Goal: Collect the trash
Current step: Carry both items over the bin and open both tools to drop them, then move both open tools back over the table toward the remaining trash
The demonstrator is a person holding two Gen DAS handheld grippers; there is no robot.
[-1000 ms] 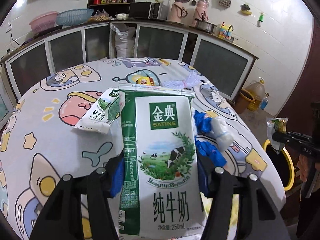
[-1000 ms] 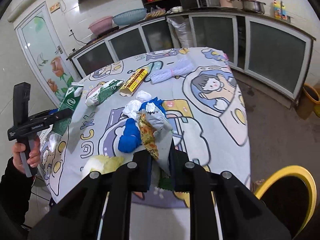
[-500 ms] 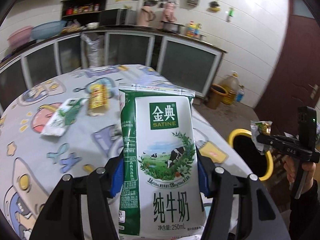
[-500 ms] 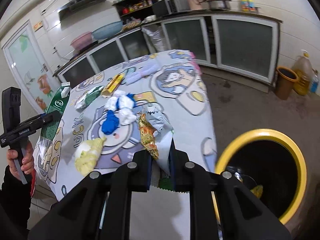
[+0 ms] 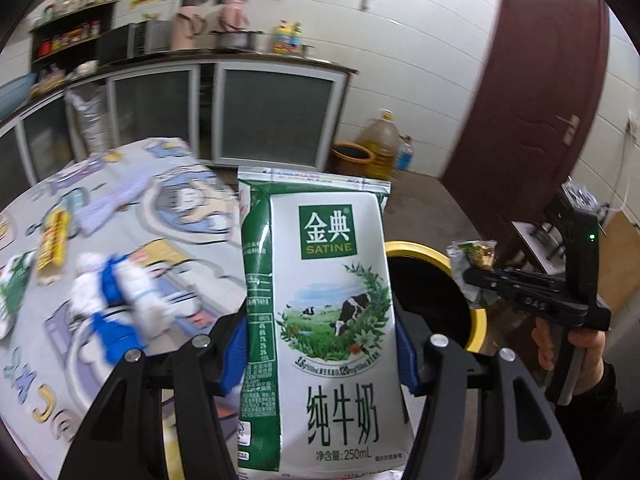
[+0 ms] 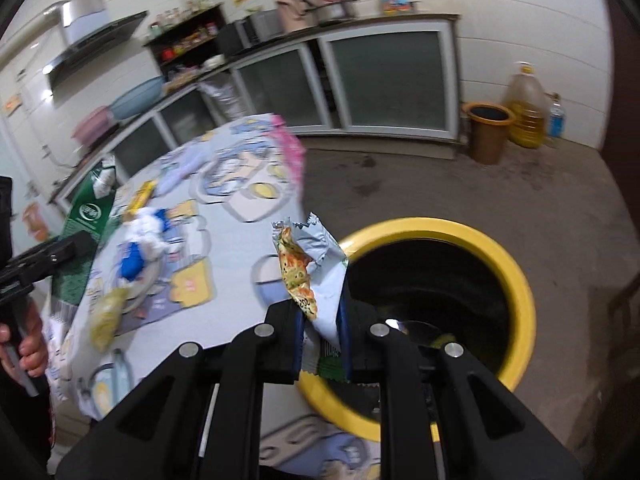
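Two pieces of trash are in my grip: my left gripper [image 5: 320,364] clamps the milk carton [image 5: 320,320] upright, my right gripper [image 6: 322,340] pinches the crumpled snack wrapper [image 6: 310,268], both near the yellow-rimmed bin [image 6: 516,276] beside the table [image 6: 240,248], ready for dropping.

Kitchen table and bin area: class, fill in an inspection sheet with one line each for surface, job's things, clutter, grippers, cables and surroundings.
Surface: table under a cartoon-print cloth.
Job's things: milk pouch and snack wrapper, both held; yellow-rimmed bin on the floor beside the table.
Clutter: blue-and-white wad, yellow box, pale yellow crumple, second green pouch lying on the cloth.
Grippers: left gripper clamped on the milk pouch; right gripper shut on the snack wrapper, over the bin's near rim.
Cables: nothing seen.
Surroundings: glass-fronted cabinets, oil jug, brown door.
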